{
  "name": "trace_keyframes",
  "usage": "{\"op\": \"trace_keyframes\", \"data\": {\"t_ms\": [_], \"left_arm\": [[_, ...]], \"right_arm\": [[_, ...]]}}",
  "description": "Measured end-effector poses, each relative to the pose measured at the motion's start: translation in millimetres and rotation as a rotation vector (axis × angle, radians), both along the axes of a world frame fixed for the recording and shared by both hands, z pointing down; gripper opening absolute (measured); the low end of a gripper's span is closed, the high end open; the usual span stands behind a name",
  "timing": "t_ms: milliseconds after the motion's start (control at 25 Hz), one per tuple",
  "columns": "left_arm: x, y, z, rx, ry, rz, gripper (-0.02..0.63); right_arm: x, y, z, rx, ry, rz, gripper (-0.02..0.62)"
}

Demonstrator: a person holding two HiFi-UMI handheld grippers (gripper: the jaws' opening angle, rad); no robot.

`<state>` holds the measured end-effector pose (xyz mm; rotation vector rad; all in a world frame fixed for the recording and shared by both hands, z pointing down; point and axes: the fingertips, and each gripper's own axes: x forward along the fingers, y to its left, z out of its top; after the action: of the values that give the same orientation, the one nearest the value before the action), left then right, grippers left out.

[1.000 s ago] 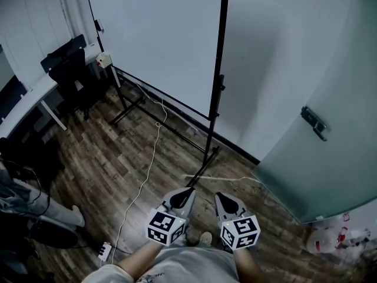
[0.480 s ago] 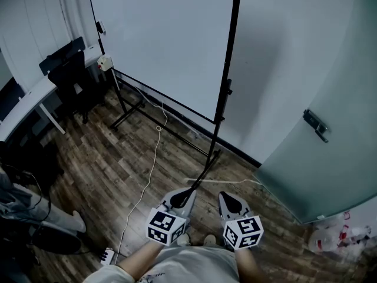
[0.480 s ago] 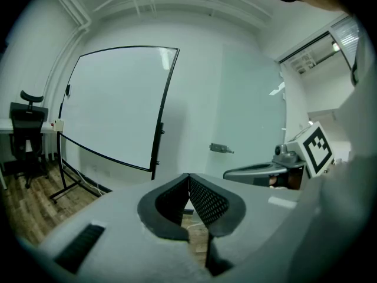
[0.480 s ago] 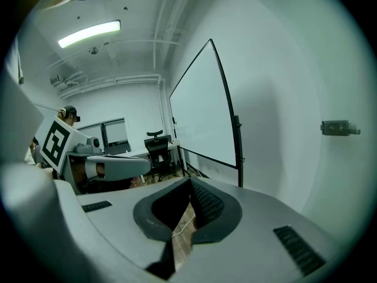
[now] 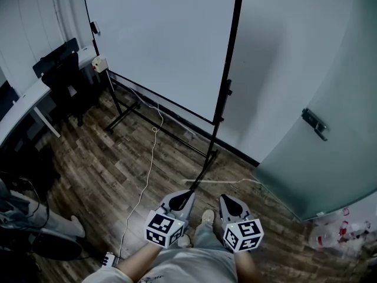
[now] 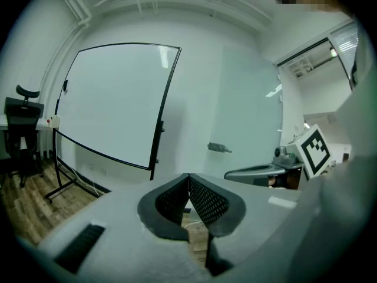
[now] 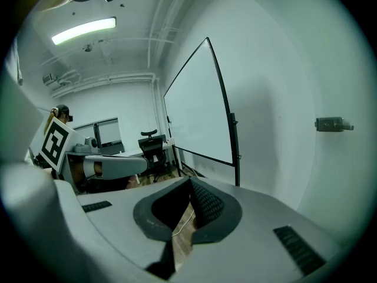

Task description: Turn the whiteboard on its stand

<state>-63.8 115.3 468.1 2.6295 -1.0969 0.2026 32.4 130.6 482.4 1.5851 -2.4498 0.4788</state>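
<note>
The whiteboard point(image 5: 159, 40) is a large white panel in a black frame, upright on its black stand point(image 5: 225, 93) by the far wall, about a stride ahead of me. The stand's foot point(image 5: 197, 178) reaches toward my grippers. Low in the head view, my left gripper point(image 5: 186, 193) and right gripper point(image 5: 226, 198) are side by side, both shut and empty, clear of the stand. The left gripper view has the whiteboard point(image 6: 112, 99) beyond its closed tips point(image 6: 188, 177). From the right gripper view the whiteboard point(image 7: 197, 111) appears edge-on past its closed tips point(image 7: 189, 183).
A desk point(image 5: 23, 105) and a black office chair point(image 5: 65, 69) stand at the left. A white cable point(image 5: 147, 170) runs across the wood floor to a power strip point(image 5: 106, 258). A frosted glass door with a handle point(image 5: 312, 122) fills the right. Someone's legs point(image 5: 35, 217) are at the lower left.
The head view has shifted slightly and a shoe has come forward between the grippers. Both grippers stay shut and close together. The whiteboard has not turned.
</note>
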Motion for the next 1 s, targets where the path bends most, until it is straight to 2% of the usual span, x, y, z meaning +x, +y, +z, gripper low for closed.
{"op": "trace_keyframes", "data": {"t_ms": [360, 1000], "left_arm": [[14, -51, 7, 0.002, -0.008, 0.000, 0.011], [61, -199, -3, 0.018, -0.001, -0.075, 0.011]], "right_arm": [[13, -57, 4, 0.015, 0.000, -0.011, 0.006], [63, -214, -8, 0.047, -0.003, -0.074, 0.006]]}}
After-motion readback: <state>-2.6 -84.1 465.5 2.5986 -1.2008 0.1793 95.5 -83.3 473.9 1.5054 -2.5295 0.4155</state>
